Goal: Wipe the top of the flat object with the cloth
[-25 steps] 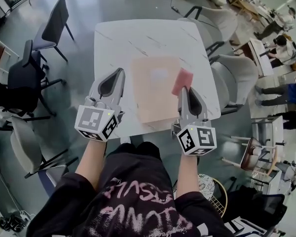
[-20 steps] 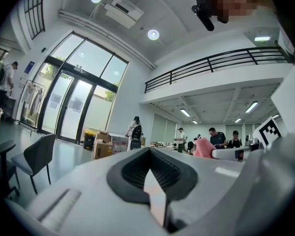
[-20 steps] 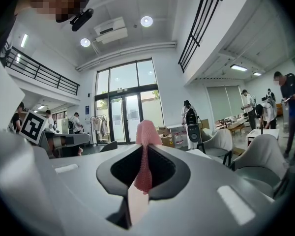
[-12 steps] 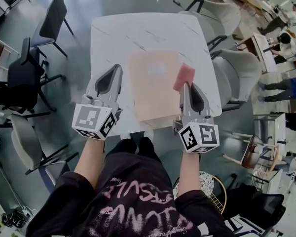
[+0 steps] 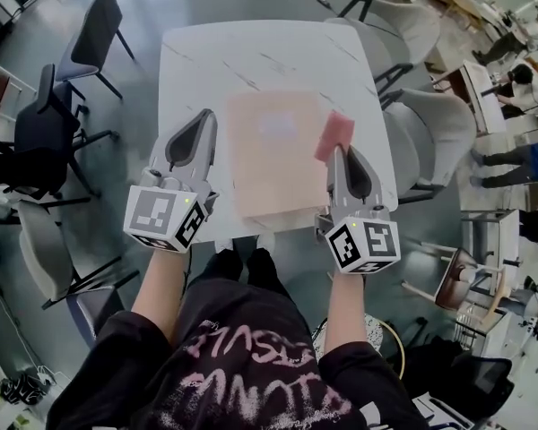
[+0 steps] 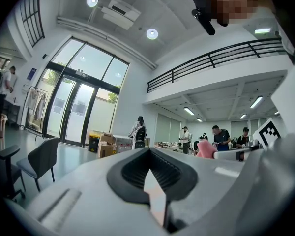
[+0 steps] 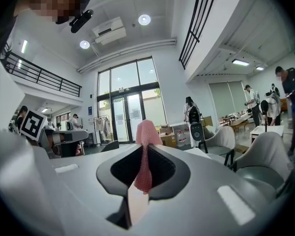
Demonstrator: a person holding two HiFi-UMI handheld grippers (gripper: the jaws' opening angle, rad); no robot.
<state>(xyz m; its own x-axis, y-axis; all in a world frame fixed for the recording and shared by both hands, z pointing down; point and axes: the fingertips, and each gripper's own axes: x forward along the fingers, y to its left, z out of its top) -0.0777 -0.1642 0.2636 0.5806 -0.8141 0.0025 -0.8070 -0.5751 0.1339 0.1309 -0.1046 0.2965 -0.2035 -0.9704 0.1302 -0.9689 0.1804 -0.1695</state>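
Note:
A tan flat object (image 5: 267,155) lies on the white marble table (image 5: 206,61), between my two grippers. My right gripper (image 5: 339,151) is shut on a pink cloth (image 5: 334,136), which sticks out past its tips by the flat object's right edge. In the right gripper view the pink cloth (image 7: 145,151) stands upright, pinched between the jaws. My left gripper (image 5: 203,116) hovers over the table left of the flat object, shut with nothing in it. From the left gripper view, the pink cloth (image 6: 205,149) shows off to the right.
Dark chairs (image 5: 49,133) stand left of the table and grey armchairs (image 5: 435,133) to its right. Beyond these are desks with people (image 5: 520,79). The table's near edge is close to the person's legs (image 5: 242,267).
Both grippers have drifted slightly toward the person as the head view shifted. The right gripper still holds the cloth by the flat object's right edge.

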